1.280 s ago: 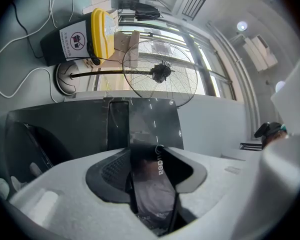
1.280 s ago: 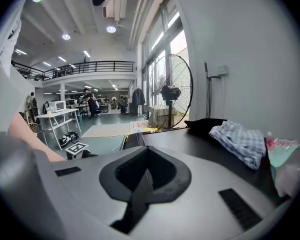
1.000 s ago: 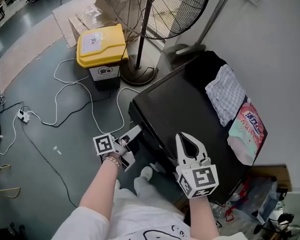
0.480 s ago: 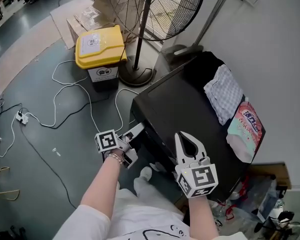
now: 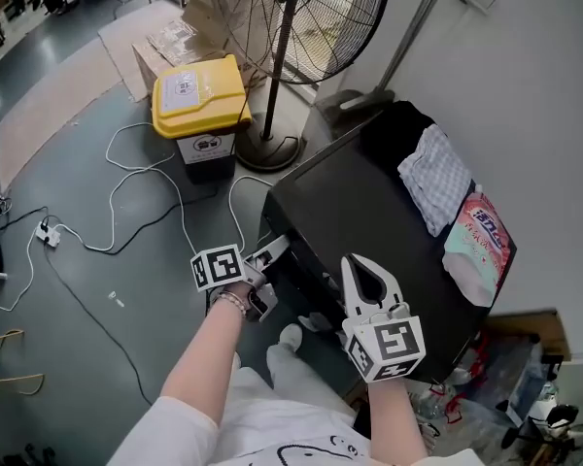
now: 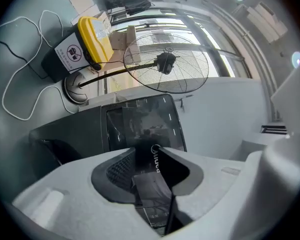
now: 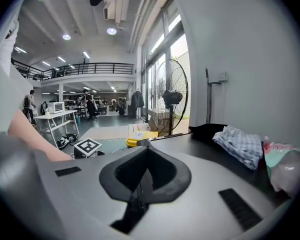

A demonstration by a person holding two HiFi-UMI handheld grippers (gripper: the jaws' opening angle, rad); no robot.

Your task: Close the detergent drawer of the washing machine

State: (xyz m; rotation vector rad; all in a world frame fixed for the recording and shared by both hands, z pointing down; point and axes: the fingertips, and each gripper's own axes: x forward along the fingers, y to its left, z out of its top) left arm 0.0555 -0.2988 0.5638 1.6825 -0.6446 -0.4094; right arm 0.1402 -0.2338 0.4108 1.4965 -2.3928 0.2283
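The black washing machine [image 5: 369,221] stands against the wall. Its detergent drawer [image 5: 275,250] sticks out of the front at the upper left corner. In the left gripper view, the drawer's dark lettered front [image 6: 155,166] lies between the pads. My left gripper [image 6: 147,151] has just been closing and now grips that front panel; in the head view the left gripper [image 5: 262,278] sits at the drawer's outer end. My right gripper [image 5: 358,262] hovers over the machine's front top edge; in its own view the right gripper [image 7: 144,144] is shut with nothing in it.
A checked cloth [image 5: 437,178], a pink detergent bag [image 5: 478,246] and a black cloth [image 5: 398,124] lie on the machine's top. A yellow-lidded bin [image 5: 199,100], a standing fan [image 5: 282,27] and white cables [image 5: 126,192] are on the floor to the left. The person's shoe [image 5: 290,336] is by the machine.
My left gripper has turned a little at the drawer and its jaws have narrowed onto the front panel. The right gripper has edged slightly up. The drawer sticks out as before.
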